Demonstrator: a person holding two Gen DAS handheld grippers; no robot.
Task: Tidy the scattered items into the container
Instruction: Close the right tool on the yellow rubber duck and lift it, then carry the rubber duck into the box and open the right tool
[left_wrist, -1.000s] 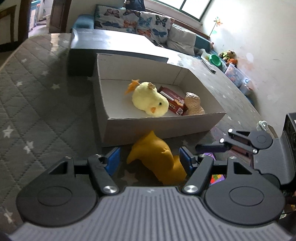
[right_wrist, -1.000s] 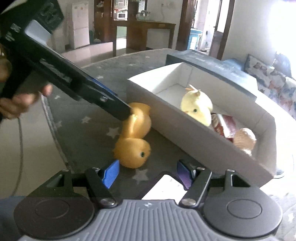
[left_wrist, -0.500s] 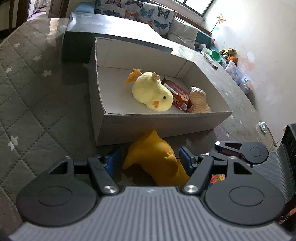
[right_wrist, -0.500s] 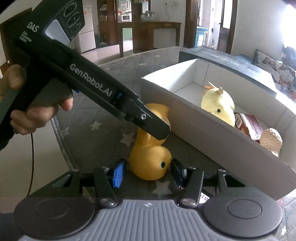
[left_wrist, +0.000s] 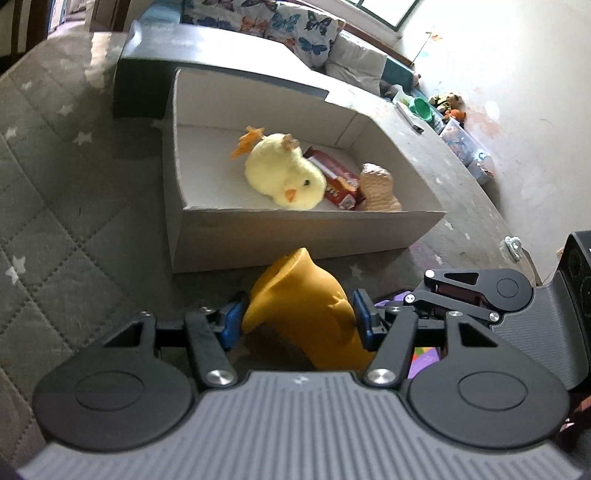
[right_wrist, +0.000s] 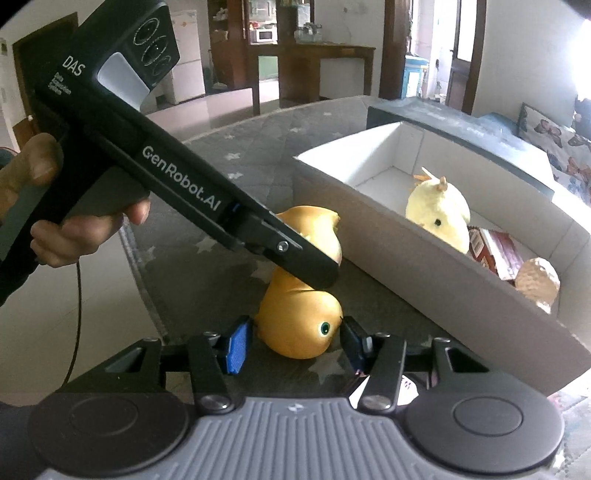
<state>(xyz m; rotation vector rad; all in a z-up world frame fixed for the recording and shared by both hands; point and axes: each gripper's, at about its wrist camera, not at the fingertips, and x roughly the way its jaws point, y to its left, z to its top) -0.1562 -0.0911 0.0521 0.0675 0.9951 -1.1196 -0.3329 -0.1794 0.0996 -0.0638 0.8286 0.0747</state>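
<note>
Now both tools are closed on the same item, the yellow rubber duck (left_wrist: 310, 314), which lies on the quilted table cover (left_wrist: 74, 206) just outside the near wall of the cardboard box (left_wrist: 295, 236).

**Tool state**
- Left tool (left_wrist: 295, 319): its blue pads (left_wrist: 231, 323) have come in from a spread stance a second ago and now press on both flanks of the duck's body, tail end toward the box. This tool is pinching the duck.
- Right tool (right_wrist: 293, 341): its pads stood well clear of the head a second ago; they have since narrowed and now bracket the duck's head, touching or very nearly touching it on either side. A firm pinch is likely but cannot be confirmed from the right wrist view.
- The left tool's body crosses the right wrist view diagonally, gripped by the person's hand (right_wrist: 74, 229), and covers the duck's back.

**Position of task items**
- The duck is outside the box and resting on the cover, not lifted.
- Already inside the box: a plush chick (left_wrist: 284, 177), a red snack packet (left_wrist: 334, 181) and a tan textured item (left_wrist: 376, 184), grouped toward the right half. The left half of the box floor is bare.

**Meaning for the task**
- The grasp step appears complete; the approach is over.
- Next required action, by judgement: raise the duck above the near wall, carry it over the bare floor area, release.
- Hazard: two tools on one soft, smooth toy may pull against each other; it could squirt free.
</note>
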